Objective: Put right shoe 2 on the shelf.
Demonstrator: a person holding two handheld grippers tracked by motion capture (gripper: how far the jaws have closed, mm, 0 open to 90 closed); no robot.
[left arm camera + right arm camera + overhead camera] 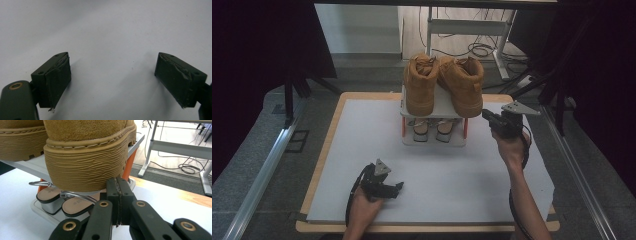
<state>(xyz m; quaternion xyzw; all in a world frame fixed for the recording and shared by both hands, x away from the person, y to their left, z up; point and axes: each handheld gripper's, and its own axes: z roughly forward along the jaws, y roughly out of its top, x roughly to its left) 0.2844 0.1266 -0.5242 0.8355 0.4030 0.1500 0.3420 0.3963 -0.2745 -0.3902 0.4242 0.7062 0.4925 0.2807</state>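
Two tan suede boots, one on the left (419, 85) and one on the right (462, 85), stand heel-first toward me on the top shelf of a small white shoe rack (443, 106). A pair of silver-heeled sandals (432, 131) sits on its lower shelf. My right gripper (486, 115) hovers just right of the rack. In the right gripper view its jaws (118, 181) are pressed together with nothing between them, right below the ribbed heel of the right boot (85, 167). My left gripper (398, 188) rests low near the table's front left. It (112, 72) is open over bare white table.
The rack has orange posts (128, 165) and stands at the back middle of the white table (452, 175), which has a wooden rim. Behind the table are a metal frame and floor cables (477, 49). Dark curtains hang on both sides.
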